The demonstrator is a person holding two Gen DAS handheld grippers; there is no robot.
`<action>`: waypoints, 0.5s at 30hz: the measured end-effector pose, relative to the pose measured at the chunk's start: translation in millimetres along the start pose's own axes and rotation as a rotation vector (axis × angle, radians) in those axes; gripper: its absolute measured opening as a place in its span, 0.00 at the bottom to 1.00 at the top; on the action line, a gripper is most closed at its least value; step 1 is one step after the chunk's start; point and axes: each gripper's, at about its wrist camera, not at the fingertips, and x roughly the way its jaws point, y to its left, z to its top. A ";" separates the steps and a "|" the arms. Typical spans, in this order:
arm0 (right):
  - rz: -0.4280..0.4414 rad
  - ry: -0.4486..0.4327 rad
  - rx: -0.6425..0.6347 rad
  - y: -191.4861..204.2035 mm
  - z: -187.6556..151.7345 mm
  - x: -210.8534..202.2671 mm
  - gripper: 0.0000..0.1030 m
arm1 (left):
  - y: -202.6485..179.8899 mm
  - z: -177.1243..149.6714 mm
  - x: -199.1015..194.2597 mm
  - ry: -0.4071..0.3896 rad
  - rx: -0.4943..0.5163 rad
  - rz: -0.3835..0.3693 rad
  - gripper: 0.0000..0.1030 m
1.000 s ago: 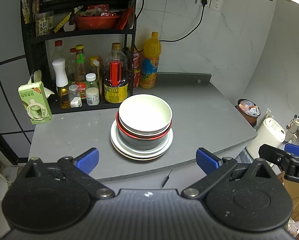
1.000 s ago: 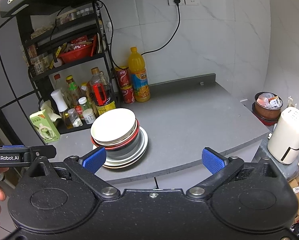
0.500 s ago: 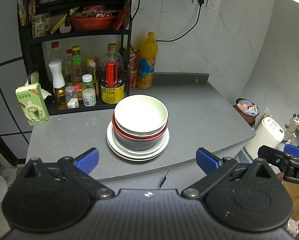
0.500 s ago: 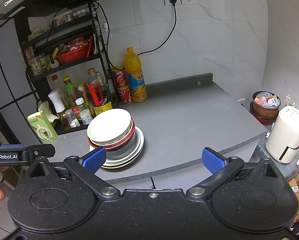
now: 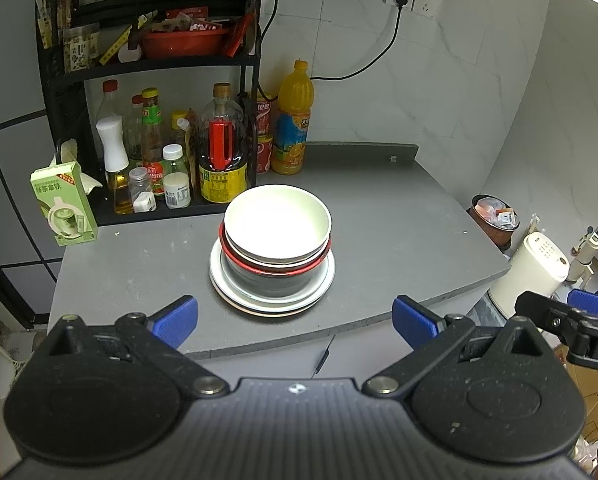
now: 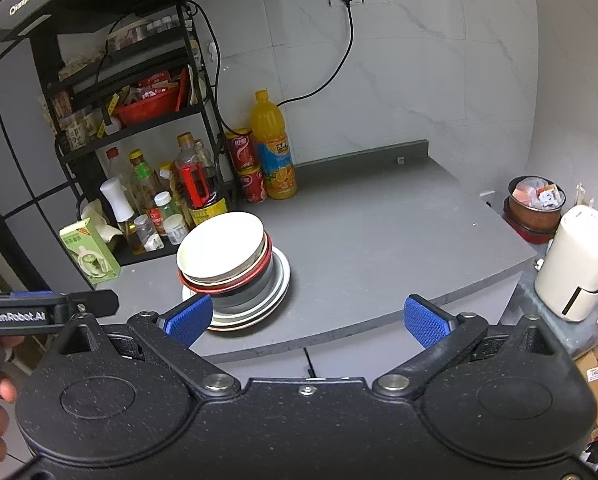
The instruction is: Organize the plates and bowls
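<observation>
**Both tongs hanging off the counter edge, stack dead centre**

So the grey counter [image 5: 379, 216] takes up most of the view. Black rack [image 5: 51, 80] sits at about 10 o'clock on it, crammed with sauce and oil bottles on the lower level and a red basket [image 5: 179, 42] on the shelf above.

The dish stack is in the middle of the counter, near the front edge: white plates [image 5: 271, 300] at the bottom, a dark bowl with a red rim [image 5: 275, 270] on those, and a white bowl [image 5: 277, 222] nested on top. From the right wrist camera the stack [image 6: 227, 256] sits at roughly 9 o'clock of centre.

An orange juice bottle [image 5: 293, 120] stands at 12 o'clock behind the stack, just beside the rack, with red cans [image 5: 264, 136] next to it. A green carton [image 5: 65, 204] is over at 9 o'clock by the counter's left edge.

Left tongs [image 5: 293, 318] are spread wide, nothing between them, short of the stack. Right tongs [image 6: 307, 318] likewise wide apart and holding nothing.
</observation>
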 end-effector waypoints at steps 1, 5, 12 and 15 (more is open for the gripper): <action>-0.002 0.001 -0.006 1.5 0.0 -0.5 1.00 | 0.3 -0.3 0.8 0.003 -0.002 0.002 0.99; -0.002 0.008 -0.016 2.9 -0.7 -1.2 1.00 | -0.2 -0.8 0.4 0.008 -0.010 -0.001 0.99; -0.001 0.013 -0.025 2.2 -3.1 3.3 1.00 | -0.5 -0.7 3.9 0.017 -0.001 0.005 0.99; -0.003 0.023 -0.020 1.8 -3.2 8.4 1.00 | -1.1 1.1 6.7 0.020 0.006 0.010 0.99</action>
